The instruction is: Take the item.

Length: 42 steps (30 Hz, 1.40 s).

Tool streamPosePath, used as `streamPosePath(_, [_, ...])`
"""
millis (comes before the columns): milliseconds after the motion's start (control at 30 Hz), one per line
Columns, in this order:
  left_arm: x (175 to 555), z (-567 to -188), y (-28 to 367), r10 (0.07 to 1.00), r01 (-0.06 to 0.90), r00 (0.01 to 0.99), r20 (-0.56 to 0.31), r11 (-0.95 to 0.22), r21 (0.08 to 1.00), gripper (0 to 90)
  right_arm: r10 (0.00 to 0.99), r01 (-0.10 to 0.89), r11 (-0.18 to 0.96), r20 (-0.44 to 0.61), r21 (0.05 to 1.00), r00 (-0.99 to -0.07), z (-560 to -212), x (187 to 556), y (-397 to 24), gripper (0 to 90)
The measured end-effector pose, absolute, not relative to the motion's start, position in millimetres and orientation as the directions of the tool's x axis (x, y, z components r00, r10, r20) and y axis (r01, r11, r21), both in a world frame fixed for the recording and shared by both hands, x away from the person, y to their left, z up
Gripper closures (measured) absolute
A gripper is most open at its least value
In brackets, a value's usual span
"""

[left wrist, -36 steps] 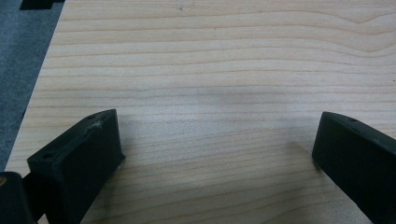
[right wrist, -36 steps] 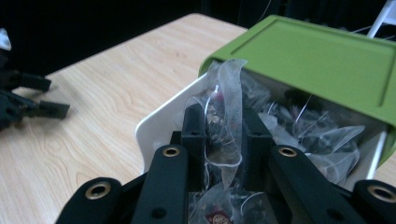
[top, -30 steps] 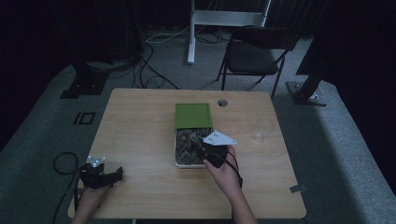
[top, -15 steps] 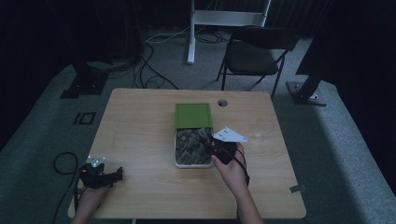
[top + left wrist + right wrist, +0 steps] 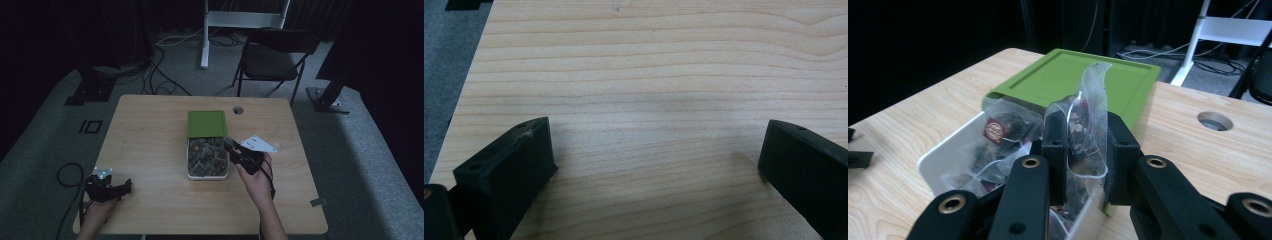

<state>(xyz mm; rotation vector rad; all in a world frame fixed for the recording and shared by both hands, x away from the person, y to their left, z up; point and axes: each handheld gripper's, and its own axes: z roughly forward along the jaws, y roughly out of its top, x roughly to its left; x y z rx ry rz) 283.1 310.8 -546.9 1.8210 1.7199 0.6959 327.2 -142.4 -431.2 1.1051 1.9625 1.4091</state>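
Clear plastic crinkles between the jaws of the right hand-held gripper (image 5: 1082,145): they are clenched on a small packet (image 5: 1088,115) with dark contents, possibly a tea bag, held just above the right edge of the white box (image 5: 950,145). More such packets fill that box, which sits mid-bench with its green lid (image 5: 207,123) lying flat at the far end, touching it. At the near left corner of the wooden bench (image 5: 150,130), the left hand-held gripper (image 5: 654,165) rests with jaws spread wide over bare wood.

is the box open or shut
Open: the green lid is slid back, and the white box shows packets inside.
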Motion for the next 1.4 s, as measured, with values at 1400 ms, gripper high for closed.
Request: streamPosePath(1400, [283, -547, 311, 0.998, 0.725, 0.057, 0.008, -0.047, 0.687, 1.9, 0.927, 0.328, 0.083, 0.048, 0.941, -0.372, -426, 339, -240, 75.7])
